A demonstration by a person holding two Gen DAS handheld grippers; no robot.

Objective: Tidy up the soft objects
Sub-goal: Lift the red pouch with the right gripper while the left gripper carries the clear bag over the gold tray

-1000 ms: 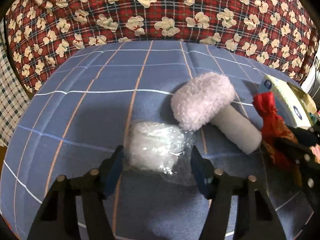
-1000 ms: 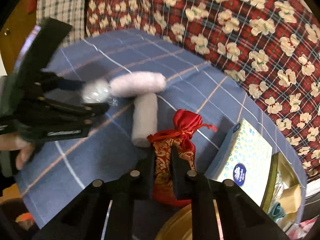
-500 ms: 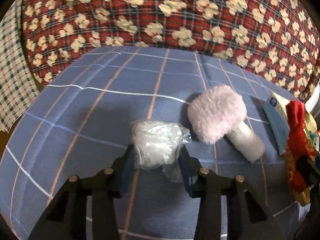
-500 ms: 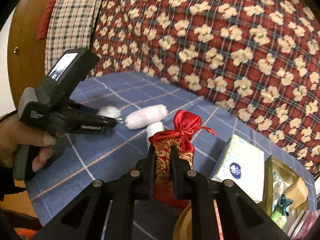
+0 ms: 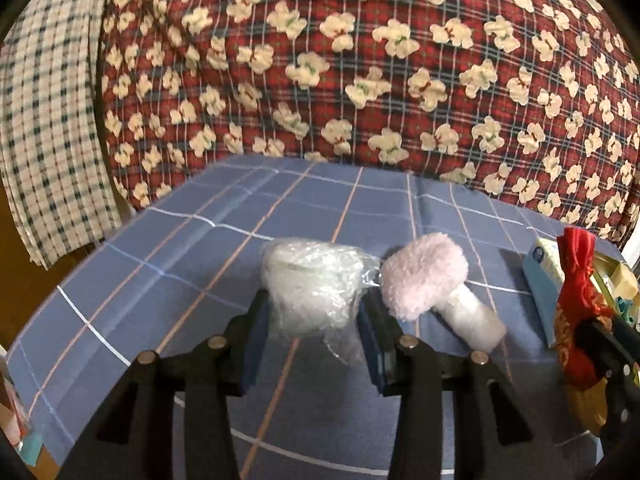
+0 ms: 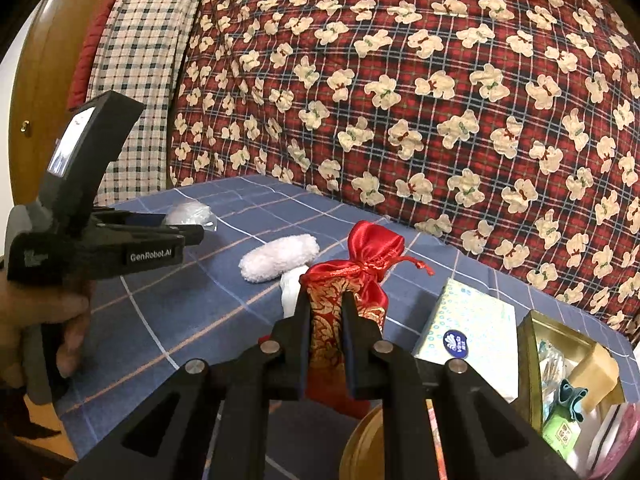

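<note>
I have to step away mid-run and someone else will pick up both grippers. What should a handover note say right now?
Left gripper: shut on the plastic-wrapped bundle, held above the blue cloth.
Right gripper: shut on the red pouch, also lifted.
The mushroom toy lies on the cloth, untouched. A tissue box and an open tin with odds and ends sit at the right.
Done: both soft things picked up.
Left: set both down in their place, then the mushroom toy. The pictures do not show where they go.
</note>
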